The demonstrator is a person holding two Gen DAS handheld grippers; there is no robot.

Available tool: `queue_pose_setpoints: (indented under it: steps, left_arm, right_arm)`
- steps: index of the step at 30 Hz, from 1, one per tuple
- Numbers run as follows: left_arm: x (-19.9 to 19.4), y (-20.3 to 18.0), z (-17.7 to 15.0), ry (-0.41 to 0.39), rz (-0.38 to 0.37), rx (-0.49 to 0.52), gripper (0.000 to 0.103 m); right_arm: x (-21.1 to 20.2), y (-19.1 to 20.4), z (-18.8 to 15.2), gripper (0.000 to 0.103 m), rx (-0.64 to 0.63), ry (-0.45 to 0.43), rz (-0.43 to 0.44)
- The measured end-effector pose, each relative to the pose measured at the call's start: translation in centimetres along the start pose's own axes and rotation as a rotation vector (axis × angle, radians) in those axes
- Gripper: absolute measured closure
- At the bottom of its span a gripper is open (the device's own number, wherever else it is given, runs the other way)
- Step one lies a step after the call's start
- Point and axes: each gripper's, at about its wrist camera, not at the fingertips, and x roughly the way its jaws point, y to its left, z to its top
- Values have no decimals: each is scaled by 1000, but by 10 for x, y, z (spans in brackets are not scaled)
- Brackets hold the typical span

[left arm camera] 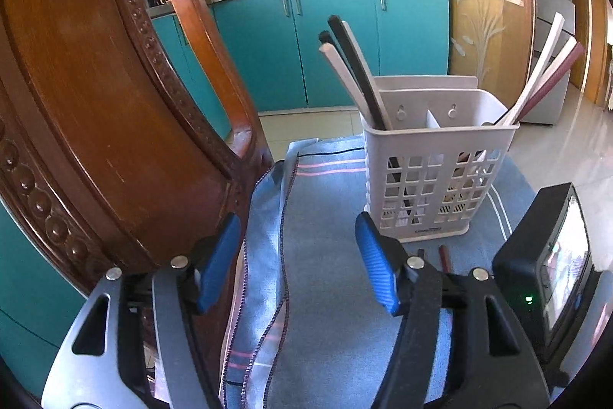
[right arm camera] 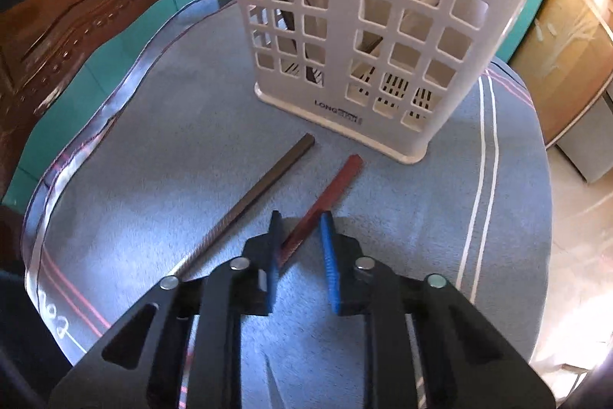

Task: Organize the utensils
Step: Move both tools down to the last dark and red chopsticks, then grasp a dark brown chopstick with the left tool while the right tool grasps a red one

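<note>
A white slotted utensil holder [left arm camera: 433, 175] stands on a blue cloth [left arm camera: 329, 278], with black and white chopsticks in its left part and white and maroon ones in its right. It also fills the top of the right wrist view [right arm camera: 367, 37]. A dark brown chopstick [right arm camera: 253, 198] and a maroon chopstick [right arm camera: 325, 198] lie on the cloth in front of it. My right gripper [right arm camera: 300, 229] is open, its fingers on either side of the maroon chopstick's near end. My left gripper [left arm camera: 295, 248] is open and empty, left of the holder.
A carved wooden chair back [left arm camera: 95, 125] rises close on the left. The cloth's folded edge [left arm camera: 268, 217] runs along the seat's left side. Teal kitchen cabinets [left arm camera: 329, 37] and a tiled floor [left arm camera: 567, 148] lie beyond. The right gripper's camera body [left arm camera: 551, 267] shows at the left view's right.
</note>
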Motion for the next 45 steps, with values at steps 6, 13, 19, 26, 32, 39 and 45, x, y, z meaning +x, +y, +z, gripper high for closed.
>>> queue_pose_setpoints:
  steps: [6,13,19,26,32,39,45]
  left_arm:
    - [1,-5,-3,9,1,16,39]
    - [8,-15,-6,33,-7,36,37]
    - [55,-30,-27,233,-219,-30,37]
    - [86,-70,-49,351,-306,28,43]
    - [94,-83,-55,377,-300,61,88]
    - [86,-67,-62,438,-335,19,96]
    - [83,-62,-65,426,-340,6,94]
  right_arm:
    - [-10,-22,-18,88,4,18,-10]
    - [-11,-51,-24,84,94,8,-51]
    - [-24,-75,-26,78,211,-35,-61]
    - [-33,-103,-26,77,315,-59,-29]
    - [-15,-91,-15,77,287,-41,-34]
    - [-18,-76,-15,76,274,-43,-22]
    - [-2,-54,-6,71,225,-29,-23]
